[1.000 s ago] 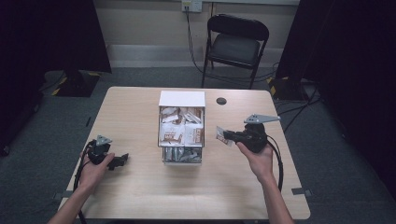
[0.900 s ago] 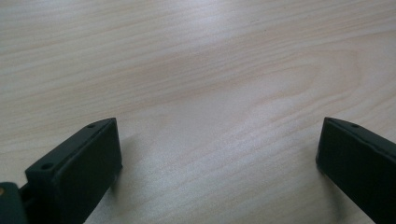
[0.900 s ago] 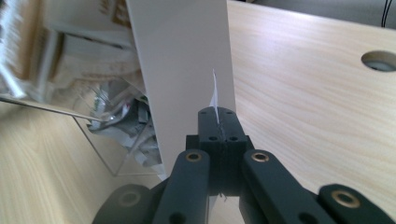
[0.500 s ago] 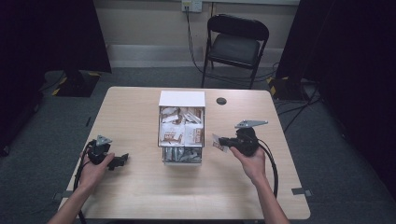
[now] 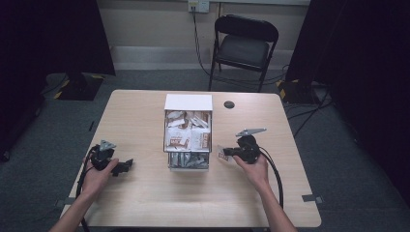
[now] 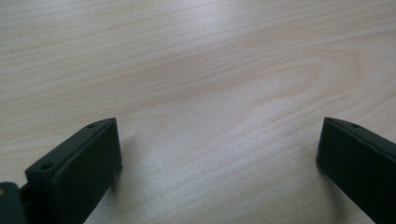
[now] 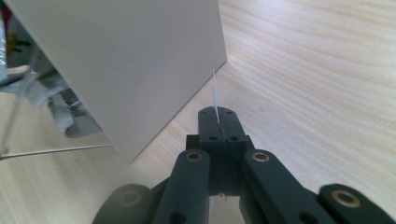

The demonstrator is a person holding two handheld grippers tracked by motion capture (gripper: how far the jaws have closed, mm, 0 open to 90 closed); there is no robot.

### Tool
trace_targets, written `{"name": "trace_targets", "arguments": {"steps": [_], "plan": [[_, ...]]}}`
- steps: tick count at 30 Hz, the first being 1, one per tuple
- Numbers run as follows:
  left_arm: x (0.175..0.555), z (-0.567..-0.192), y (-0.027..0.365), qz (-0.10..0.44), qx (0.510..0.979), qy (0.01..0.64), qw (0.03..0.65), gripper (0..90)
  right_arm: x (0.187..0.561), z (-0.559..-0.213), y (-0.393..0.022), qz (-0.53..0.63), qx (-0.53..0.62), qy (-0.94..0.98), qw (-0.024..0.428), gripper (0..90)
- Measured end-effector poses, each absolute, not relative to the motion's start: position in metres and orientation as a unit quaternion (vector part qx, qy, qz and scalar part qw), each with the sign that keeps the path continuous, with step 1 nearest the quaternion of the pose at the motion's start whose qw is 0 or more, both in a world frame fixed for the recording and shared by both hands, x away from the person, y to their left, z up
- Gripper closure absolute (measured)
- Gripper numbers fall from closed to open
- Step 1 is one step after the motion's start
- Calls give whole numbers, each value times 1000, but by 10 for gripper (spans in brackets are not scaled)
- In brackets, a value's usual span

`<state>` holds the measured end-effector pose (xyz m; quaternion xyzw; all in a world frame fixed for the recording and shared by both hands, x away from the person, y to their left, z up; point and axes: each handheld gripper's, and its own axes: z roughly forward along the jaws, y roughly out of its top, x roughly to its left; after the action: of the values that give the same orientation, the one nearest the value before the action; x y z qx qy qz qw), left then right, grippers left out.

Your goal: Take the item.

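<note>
A white box [image 5: 188, 102] stands mid-table, with several snack packets [image 5: 186, 135] in it and a clear front section [image 5: 188, 161]. Just right of that clear section, my right gripper [image 5: 230, 152] is shut on a small flat packet [image 5: 222, 153]. In the right gripper view the packet [image 7: 215, 91] shows edge-on as a thin white sheet rising from the closed tips of the right gripper [image 7: 218, 119], close to the box's white wall [image 7: 130, 60]. My left gripper [image 5: 126, 164] rests low at the table's left, open, with bare wood between its jaws [image 6: 219, 158].
A small black disc [image 5: 229, 104] lies on the table behind the box to the right. A black folding chair [image 5: 244, 46] stands beyond the far edge. Cables trail from both grippers toward the near edge. Crumpled packets [image 7: 60, 112] show through the clear wall.
My right gripper has moved left and toward the person, carrying the packet closer to the box's front right side. The left gripper has stayed put.
</note>
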<state>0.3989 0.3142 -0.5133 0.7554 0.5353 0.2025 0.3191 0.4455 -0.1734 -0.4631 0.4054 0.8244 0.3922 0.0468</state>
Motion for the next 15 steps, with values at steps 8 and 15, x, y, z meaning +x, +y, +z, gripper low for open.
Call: {"name": "trace_targets", "arguments": {"steps": [8, 15], "plan": [[399, -513, 314, 203, 755, 535, 319, 0, 448, -473, -176, 388, 409, 825, 40, 900], [399, -513, 314, 202, 755, 535, 319, 0, 449, -478, -177, 384, 419, 821, 56, 855]]}}
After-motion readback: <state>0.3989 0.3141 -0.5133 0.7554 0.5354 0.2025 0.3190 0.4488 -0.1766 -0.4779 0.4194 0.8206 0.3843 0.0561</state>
